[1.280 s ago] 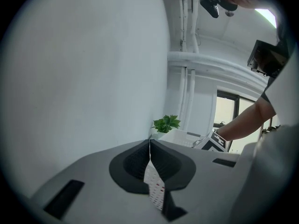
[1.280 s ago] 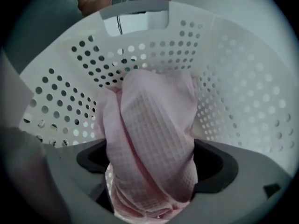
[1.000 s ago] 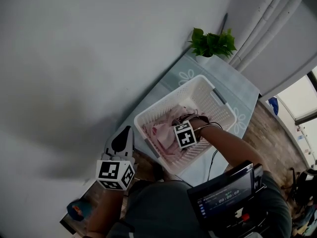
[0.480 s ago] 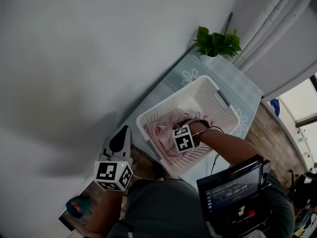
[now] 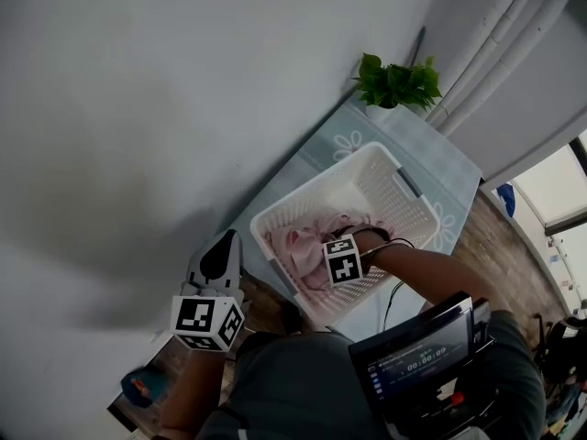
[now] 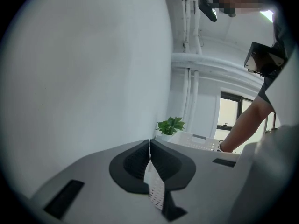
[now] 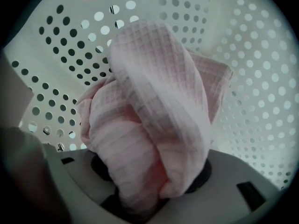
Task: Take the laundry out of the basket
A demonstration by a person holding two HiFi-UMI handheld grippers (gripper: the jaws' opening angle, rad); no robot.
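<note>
Right gripper (image 7: 150,192) jaws, just closing, clamp pink waffle cloth (image 7: 154,106) inside white perforated basket (image 5: 404,183); left gripper (image 6: 150,147) jaws together. Floral mat (image 5: 433,150), white wall (image 5: 183,90); screen (image 5: 417,367) digits unreadable.

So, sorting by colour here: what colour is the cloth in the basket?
Pale pink waffle-weave cloth; clearest in the right gripper view.

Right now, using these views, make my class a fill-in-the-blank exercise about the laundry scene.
The right gripper, whose jaws have just been closing, grips a ____ cloth.
The walls of the basket are full of round ____.
The left gripper, jaws together, holds ____.
The plant has ____ leaves.
Missing words: pink; holes; nothing; green.
</note>
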